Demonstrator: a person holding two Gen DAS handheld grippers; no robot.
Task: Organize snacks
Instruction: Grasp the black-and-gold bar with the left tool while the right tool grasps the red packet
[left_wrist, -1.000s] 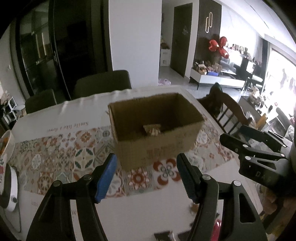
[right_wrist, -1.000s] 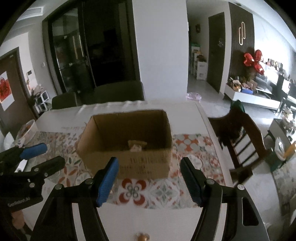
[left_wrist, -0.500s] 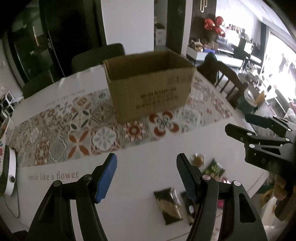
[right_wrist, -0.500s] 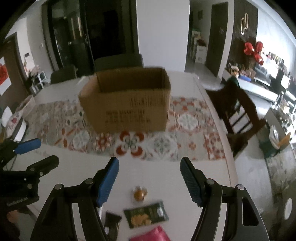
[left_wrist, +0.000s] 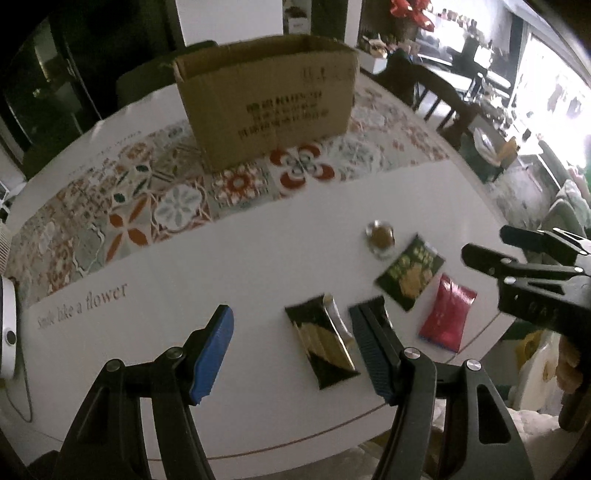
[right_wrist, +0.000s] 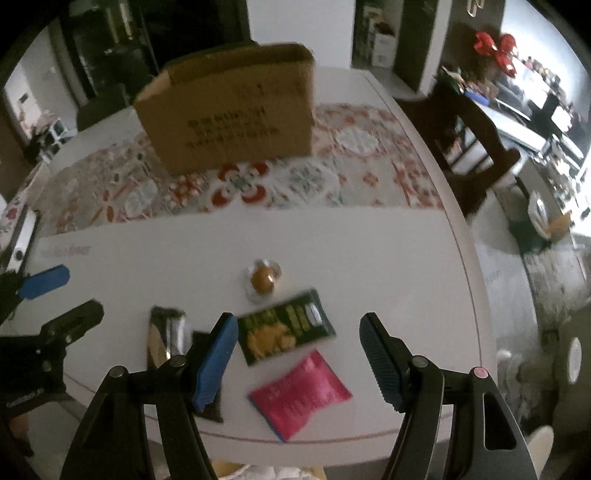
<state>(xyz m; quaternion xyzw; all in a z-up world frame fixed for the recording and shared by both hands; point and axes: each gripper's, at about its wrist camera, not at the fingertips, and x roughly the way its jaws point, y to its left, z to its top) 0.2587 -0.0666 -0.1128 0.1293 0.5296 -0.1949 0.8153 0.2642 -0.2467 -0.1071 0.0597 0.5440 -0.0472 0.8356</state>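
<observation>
Both grippers have swung down and back from the cardboard box (left_wrist: 266, 96) since a second ago, so the loose snacks near the front edge of the surface (left_wrist: 221, 266) now fill both views. The left gripper (left_wrist: 291, 350) hangs with fingers apart and empty, the black-and-gold packet (left_wrist: 325, 343) lying between them at about 3 o'clock. The right gripper (right_wrist: 299, 360) is likewise spread and empty over the green packet (right_wrist: 284, 330), with the pink packet (right_wrist: 299, 395) at 6 o'clock and a small round wrapped sweet (right_wrist: 263, 280), possibly a jelly, at 12. Pickups look next; the box waits at 12 o'clock.
</observation>
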